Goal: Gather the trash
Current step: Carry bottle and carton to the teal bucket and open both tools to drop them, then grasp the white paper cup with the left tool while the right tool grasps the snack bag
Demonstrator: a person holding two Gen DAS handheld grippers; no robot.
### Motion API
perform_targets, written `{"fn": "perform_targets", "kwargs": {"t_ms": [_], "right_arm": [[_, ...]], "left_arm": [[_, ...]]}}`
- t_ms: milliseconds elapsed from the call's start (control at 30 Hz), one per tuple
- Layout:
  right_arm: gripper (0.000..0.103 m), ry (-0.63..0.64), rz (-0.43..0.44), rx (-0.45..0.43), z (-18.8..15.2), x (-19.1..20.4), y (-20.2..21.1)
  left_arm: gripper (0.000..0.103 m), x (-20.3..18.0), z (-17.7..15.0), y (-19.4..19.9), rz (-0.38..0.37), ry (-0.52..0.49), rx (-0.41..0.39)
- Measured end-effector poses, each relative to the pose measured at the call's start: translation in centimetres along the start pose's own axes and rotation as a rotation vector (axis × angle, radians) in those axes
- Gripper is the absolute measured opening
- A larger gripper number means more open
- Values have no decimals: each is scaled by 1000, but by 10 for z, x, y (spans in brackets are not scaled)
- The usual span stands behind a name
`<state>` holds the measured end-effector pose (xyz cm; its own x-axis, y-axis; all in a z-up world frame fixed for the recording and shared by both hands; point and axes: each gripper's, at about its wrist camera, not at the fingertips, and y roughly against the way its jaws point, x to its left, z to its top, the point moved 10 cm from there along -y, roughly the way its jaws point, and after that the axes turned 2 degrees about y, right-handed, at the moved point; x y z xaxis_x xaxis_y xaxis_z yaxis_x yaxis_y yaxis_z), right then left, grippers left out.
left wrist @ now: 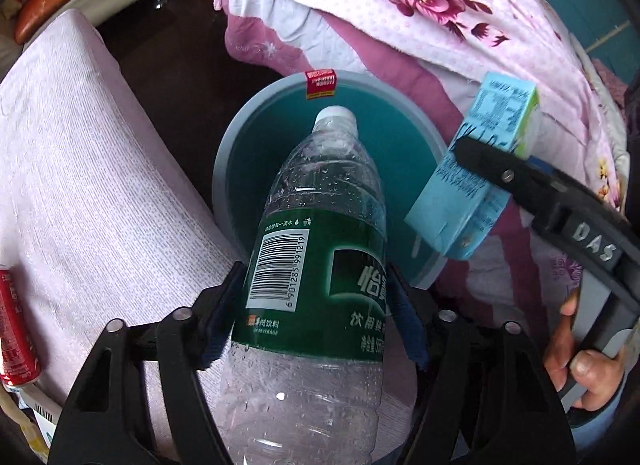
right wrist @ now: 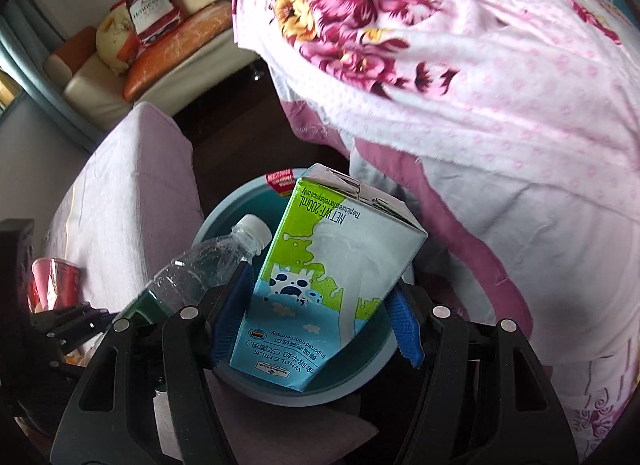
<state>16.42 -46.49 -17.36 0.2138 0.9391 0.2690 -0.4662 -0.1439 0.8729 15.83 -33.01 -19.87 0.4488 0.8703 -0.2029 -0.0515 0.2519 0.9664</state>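
**Bottle and milk carton both over the bin**

Left gripper (left wrist: 312, 317) has the water bottle (left wrist: 320, 233) between its jaws, though whether the pads still press I can't tell. Right gripper (right wrist: 316, 317) clamps the milk carton (right wrist: 332, 273). Both hang above the teal bin (left wrist: 236, 153), mid-frame, beside the floral bedding (left wrist: 440, 5).

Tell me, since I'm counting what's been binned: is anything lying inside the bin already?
No. In the left wrist view the bin shows only its bare teal inside behind the bottle.

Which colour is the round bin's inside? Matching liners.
Teal inside the round bin, under a grey rim; clearest in the left wrist view.
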Motion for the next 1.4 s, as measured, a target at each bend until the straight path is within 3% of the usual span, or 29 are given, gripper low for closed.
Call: {"fn": "perform_targets", "kwargs": {"t_ms": [133,533,667,1133,1400], "right_arm": [[62,0,-3,11,-2,-1,-3],[63,6,-24,64,-9,-3,-5],[77,-1,-24,104,-15,-1,-8],[78,5,-41,90,-20,19,16],[80,59,-41,79,-26,51,38]], "left_arm": [[84,3,7,10,5,3,-38],[85,17,-3,37,-21,45,-95],[87,20,-7,49,-30,56,-122],[90,34,-28,85,-64,90,-199],[90,57,-55,113,-79,130,-256]]}}
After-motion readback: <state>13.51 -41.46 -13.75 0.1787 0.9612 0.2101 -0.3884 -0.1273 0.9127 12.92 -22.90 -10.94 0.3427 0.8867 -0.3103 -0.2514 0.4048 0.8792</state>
